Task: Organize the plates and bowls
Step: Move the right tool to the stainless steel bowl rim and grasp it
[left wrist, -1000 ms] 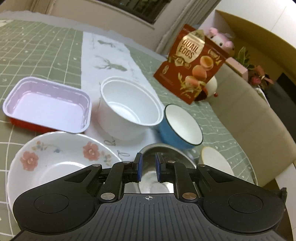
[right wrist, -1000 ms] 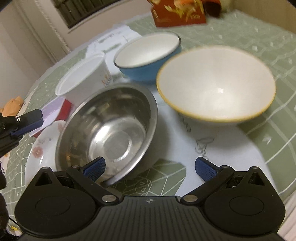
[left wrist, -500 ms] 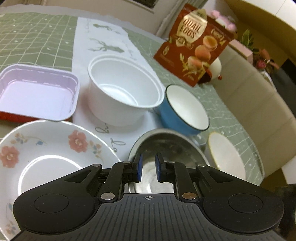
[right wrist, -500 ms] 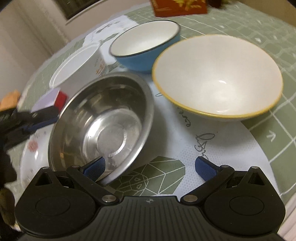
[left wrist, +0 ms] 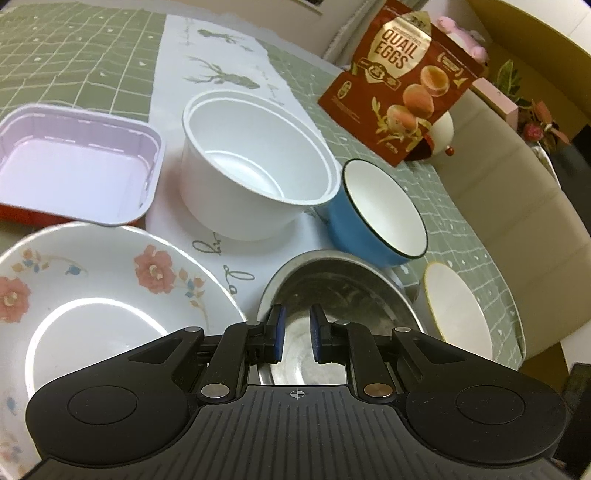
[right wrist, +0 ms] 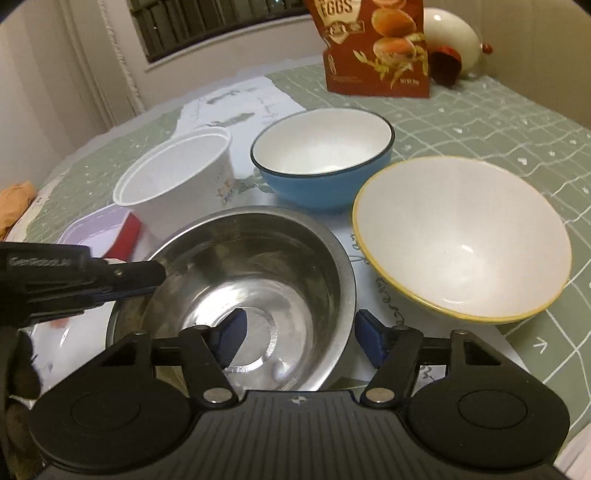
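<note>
A steel bowl (right wrist: pixel 251 280) sits at the table's near edge, partly over a flowered plate (left wrist: pixel 92 295). My right gripper (right wrist: pixel 299 334) is open, its jaws on either side of the bowl's near rim. My left gripper (left wrist: pixel 295 332) hangs over the steel bowl (left wrist: pixel 343 291) with its jaws a narrow gap apart and nothing between them; it also shows at the bowl's left rim in the right wrist view (right wrist: pixel 122 280). Behind stand a blue bowl (right wrist: pixel 321 155), a yellow-rimmed white bowl (right wrist: pixel 461 236) and a white plastic tub (left wrist: pixel 255 166).
A lilac tray with a red base (left wrist: pixel 74 162) lies at the far left. A quail eggs bag (left wrist: pixel 399 77) stands at the back with a white ornament (right wrist: pixel 450 26) behind it. A beige sofa (left wrist: pixel 517 184) borders the table's right edge.
My right gripper's jaws have narrowed and moved forward around the steel bowl's near rim. My left gripper has moved closer and lower over the bowl's left rim.
</note>
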Motion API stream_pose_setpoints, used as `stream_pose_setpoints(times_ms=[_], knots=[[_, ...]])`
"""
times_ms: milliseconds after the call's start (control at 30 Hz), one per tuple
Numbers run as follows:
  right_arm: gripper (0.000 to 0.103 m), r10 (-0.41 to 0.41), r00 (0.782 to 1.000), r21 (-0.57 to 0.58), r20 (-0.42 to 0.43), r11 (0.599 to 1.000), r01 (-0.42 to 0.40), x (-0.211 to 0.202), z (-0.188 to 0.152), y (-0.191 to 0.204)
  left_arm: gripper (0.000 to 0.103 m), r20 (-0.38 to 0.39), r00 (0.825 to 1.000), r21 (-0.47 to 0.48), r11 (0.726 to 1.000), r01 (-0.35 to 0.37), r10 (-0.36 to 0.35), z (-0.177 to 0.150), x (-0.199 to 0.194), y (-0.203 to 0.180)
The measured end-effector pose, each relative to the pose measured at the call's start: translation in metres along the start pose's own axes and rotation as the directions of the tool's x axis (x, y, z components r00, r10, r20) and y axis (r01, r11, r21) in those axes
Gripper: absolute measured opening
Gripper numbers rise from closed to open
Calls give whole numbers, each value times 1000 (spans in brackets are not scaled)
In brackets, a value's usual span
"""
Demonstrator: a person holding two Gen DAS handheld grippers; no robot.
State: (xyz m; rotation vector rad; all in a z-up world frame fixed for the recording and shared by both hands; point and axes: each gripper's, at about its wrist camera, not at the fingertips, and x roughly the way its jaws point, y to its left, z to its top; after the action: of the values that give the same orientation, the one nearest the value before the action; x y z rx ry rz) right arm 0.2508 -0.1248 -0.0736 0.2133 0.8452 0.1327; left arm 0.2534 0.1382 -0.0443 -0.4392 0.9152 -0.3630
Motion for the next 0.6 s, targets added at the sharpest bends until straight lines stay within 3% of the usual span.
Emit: stream_pose_setpoints(times_ms=[133, 267, 433, 600], knots=[[66, 11, 1000, 19, -7, 1000, -11, -7, -3, -9, 16, 51, 998, 30, 999, 23, -25, 3, -25, -6], [66, 25, 1000, 16, -2, 1000, -25, -14, -4, -8, 16, 116, 989, 77, 992, -104, 95, 7, -31, -10], [66, 12, 1000, -6, 4, 1000, -12, -14, -11, -4, 16, 60, 996, 58, 996, -75, 71, 12, -9, -6], [70, 47, 998, -21, 28, 999, -47, -19, -14, -2, 17, 51, 994, 66, 993, -101, 98, 12, 3, -5]])
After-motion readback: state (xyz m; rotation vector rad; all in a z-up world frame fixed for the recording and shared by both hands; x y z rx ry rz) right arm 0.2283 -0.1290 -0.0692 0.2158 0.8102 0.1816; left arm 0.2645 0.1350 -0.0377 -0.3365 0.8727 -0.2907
